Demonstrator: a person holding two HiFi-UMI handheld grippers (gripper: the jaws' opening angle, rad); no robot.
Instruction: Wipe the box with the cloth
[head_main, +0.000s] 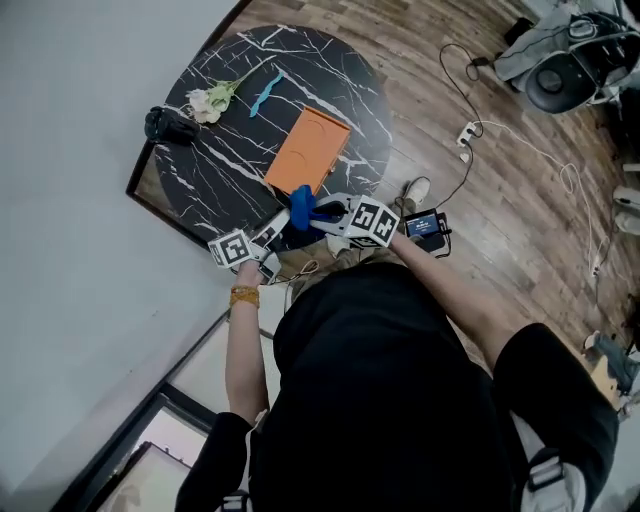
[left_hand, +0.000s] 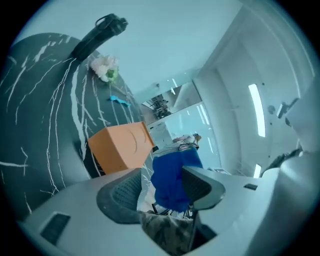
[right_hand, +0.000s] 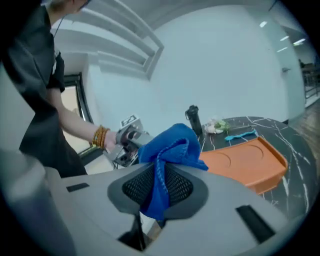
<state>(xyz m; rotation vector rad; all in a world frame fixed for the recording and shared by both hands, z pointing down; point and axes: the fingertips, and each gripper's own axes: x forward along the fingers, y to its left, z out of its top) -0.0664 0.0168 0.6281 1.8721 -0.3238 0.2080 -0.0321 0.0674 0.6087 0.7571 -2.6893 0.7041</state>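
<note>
Pinching the blue cloth (right_hand: 172, 145) tight between their two dark pads, the right tongs (right_hand: 159, 187) are clenched on it. The top of the cloth puffs out above the pads, and its bottom end slips down out of sight. The left tongs (left_hand: 161, 175) stand wide apart, released. The same cloth shows between their pads, but it does not look squeezed there. In the head view the tips of both tongs are hard to make out, because the marker cubes and the cloth cover them. Both pairs of tongs are just past the near edge of the round black desk (head_main: 230, 170). The person's dark top hides what is below them. The orange box (head_main: 310, 148) lies flat on the desk with its near end right by the cloth. I cannot tell if the cloth touches it. Counting things, there are two tongs, one cloth and one box. Farther back on the desk are one white flower (head_main: 208, 100), one small light blue thing (head_main: 265, 92) and one black thing (head_main: 170, 125) at the far rim. I cannot tell what those last two are. White cords (head_main: 540, 155) trail over the wood floor (head_main: 520, 250), and the edge of the picture cuts them off.
</note>
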